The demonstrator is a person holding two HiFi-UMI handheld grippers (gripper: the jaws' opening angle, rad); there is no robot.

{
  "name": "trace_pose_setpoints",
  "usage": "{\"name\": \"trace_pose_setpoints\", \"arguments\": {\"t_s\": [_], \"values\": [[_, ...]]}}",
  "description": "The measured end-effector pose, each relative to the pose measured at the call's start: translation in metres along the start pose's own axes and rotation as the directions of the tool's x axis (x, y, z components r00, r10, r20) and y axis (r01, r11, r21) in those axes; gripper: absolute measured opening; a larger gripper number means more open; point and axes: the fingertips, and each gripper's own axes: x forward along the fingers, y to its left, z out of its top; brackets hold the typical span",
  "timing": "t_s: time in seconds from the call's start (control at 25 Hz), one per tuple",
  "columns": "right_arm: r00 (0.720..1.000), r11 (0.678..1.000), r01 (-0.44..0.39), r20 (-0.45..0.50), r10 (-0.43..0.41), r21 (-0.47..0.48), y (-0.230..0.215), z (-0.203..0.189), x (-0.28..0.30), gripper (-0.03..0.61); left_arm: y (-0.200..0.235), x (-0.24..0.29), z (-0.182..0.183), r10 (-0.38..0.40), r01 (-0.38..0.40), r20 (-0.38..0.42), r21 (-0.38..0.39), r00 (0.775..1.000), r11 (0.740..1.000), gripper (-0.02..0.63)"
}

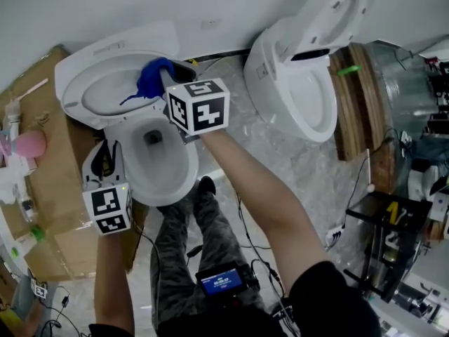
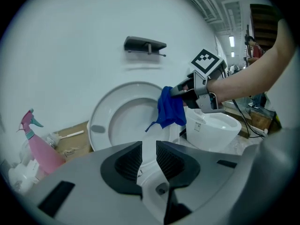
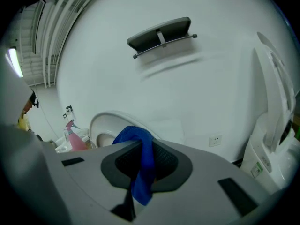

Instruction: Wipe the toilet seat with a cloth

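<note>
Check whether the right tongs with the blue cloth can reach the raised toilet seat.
Probably yes: the right tongs clamp the blue cloth right by the raised seat, nothing shows between, and the left tongs sit low, clear.

Right tongs (image 3: 143,149) pinch the cloth (image 3: 141,186), right arm (image 1: 259,188) stretched forward; left tongs (image 2: 149,150) sit slightly parted, empty.

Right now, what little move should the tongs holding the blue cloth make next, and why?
Probably ease the right tongs forward until the blue cloth presses on the raised toilet seat. The tongs are clamped on the cloth, which hangs just in front of the seat's rim; I can't tell whether it touches. The left tongs are empty, slightly apart.
</note>
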Motion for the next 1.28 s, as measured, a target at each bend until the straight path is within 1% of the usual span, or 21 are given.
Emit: {"name": "trace_pose_setpoints", "arguments": {"t_s": [0.2, 0.28, 0.44, 0.56, 0.64, 0.76, 0.8, 0.96, 1.12, 1.28], "values": [[0.998, 0.996, -0.063, -0.006, 0.063, -0.06, 0.042, 0.021, 0.016, 0.046, 0.018, -0.006, 0.016, 0.025, -0.025, 0.037, -0.015, 0.999, 1.0, 0.095], [0.996, 0.992, -0.092, -0.011, 0.092, -0.081, 0.06, 0.025, 0.022, 0.046, 0.025, -0.009, 0.02, 0.036, -0.035, 0.038, -0.029, 0.999, 0.999, 0.095], [0.991, 0.987, -0.135, -0.01, 0.135, -0.085, 0.088, 0.029, 0.032, 0.046, 0.036, -0.013, 0.021, 0.051, -0.049, 0.036, -0.046, 0.998, 0.998, 0.094], [0.988, 0.985, -0.153, -0.017, 0.153, -0.084, 0.1, 0.032, 0.037, 0.046, 0.041, -0.015, 0.021, 0.047, -0.046, 0.03, -0.053, 0.998, 0.998, 0.092], [0.987, 0.984, -0.158, -0.032, 0.156, -0.083, 0.104, 0.032, 0.038, 0.046, 0.039, -0.017, 0.022, 0.012, -0.011, 0.027, -0.054, 1.0, 0.998, 0.087], [0.984, 0.982, -0.172, -0.067, 0.167, -0.082, 0.108, 0.029, 0.036, 0.046, 0.029, -0.02, 0.024, -0.076, 0.076, 0.005, -0.051, 0.997, 0.996, 0.078], [0.982, 0.981, -0.177, -0.077, 0.171, -0.084, 0.108, 0.029, 0.034, 0.046, 0.028, -0.021, 0.028, -0.087, 0.087, 0.0, -0.051, 0.996, 0.995, 0.071], [0.979, 0.981, -0.178, -0.118, 0.169, -0.071, 0.104, 0.028, 0.017, 0.046, 0.024, -0.027, 0.039, -0.102, 0.101, -0.036, -0.038, 0.994, 0.994, 0.054], [0.976, 0.985, -0.17, -0.142, 0.163, -0.039, 0.099, 0.032, -0.007, 0.046, 0.022, -0.036, 0.049, -0.116, 0.112, -0.066, -0.052, 0.991, 0.992, 0.037], [0.976, 0.985, -0.171, -0.146, 0.165, -0.03, 0.091, 0.047, -0.037, 0.046, 0.016, -0.046, 0.064, -0.128, 0.127, -0.087, -0.02, 0.988, 0.992, 0.022]]}}
